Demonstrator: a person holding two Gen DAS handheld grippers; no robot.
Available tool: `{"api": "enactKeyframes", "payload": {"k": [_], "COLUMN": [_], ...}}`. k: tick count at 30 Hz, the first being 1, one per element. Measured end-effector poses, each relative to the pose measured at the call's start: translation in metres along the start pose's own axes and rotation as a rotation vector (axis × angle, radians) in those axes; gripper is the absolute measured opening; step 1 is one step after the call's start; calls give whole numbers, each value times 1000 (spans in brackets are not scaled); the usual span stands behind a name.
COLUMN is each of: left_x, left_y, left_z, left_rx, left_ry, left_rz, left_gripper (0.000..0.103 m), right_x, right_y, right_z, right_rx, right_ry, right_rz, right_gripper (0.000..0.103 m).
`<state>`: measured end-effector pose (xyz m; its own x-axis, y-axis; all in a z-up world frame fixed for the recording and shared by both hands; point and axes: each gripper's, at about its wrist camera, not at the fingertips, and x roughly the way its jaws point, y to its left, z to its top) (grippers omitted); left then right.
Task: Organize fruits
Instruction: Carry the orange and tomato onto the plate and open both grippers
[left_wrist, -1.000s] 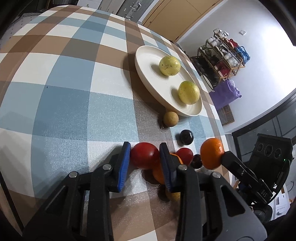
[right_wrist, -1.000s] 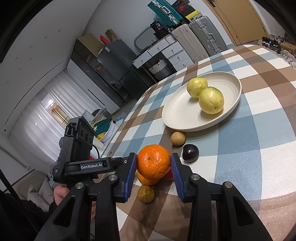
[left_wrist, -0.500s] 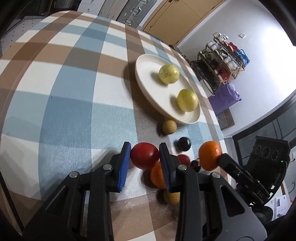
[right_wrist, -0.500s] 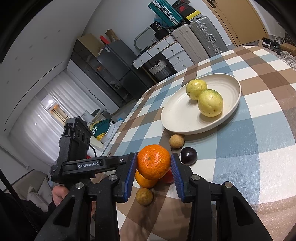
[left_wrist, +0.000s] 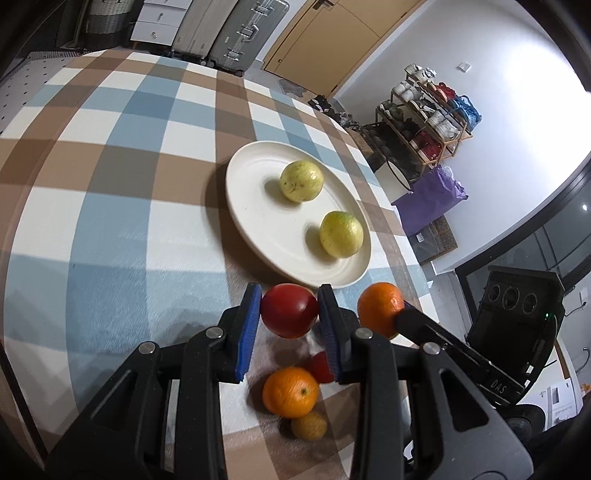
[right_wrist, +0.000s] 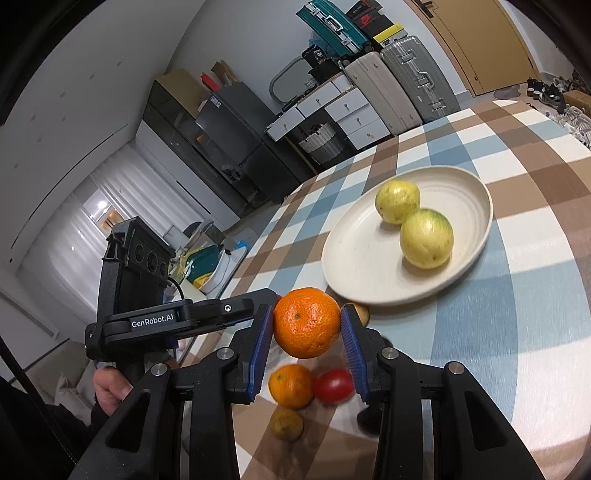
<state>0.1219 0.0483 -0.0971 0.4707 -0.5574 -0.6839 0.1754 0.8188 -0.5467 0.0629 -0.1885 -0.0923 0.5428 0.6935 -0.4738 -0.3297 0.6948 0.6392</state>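
My left gripper (left_wrist: 290, 312) is shut on a red tomato (left_wrist: 289, 310), held above the table just short of the white plate (left_wrist: 255, 221). The plate holds two yellow-green fruits (left_wrist: 301, 181) (left_wrist: 341, 233). My right gripper (right_wrist: 306, 334) is shut on an orange (right_wrist: 306, 323), lifted near the plate's rim (right_wrist: 369, 295); that orange also shows in the left wrist view (left_wrist: 380, 308). On the table below lie a second orange (left_wrist: 290, 392), a small red tomato (right_wrist: 333, 384), and a small yellowish fruit (left_wrist: 309, 425).
The table has a blue, brown and white checked cloth (left_wrist: 110, 184). A small tan fruit (right_wrist: 360, 314) sits by the plate, partly hidden behind the right finger. A dark fruit (right_wrist: 367, 415) lies under the right gripper. Suitcases (right_wrist: 399, 88) and a shoe rack (left_wrist: 428, 122) stand beyond the table.
Both grippers have lifted their fruits off the table and moved closer to the plate. The fruits left on the table now appear lower in both views.
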Motion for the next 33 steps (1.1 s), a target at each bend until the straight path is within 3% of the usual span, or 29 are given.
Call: {"api": "enactKeyframes", "payload": {"k": [18,33], "left_x": [42,97], "left_y": [-32,-21], "left_z": [70,94], "left_rx": [68,60], "left_ry": [25,100], "left_rz": [-27,-18], "left_gripper": [28,28], "right_x": [12,47], "right_y": [-24,-56], "right_z": [72,88], "right_rx": [8,57], "right_ry": [-45,22], "right_rz": [-38,-97], "right_gripper": [38,38]}}
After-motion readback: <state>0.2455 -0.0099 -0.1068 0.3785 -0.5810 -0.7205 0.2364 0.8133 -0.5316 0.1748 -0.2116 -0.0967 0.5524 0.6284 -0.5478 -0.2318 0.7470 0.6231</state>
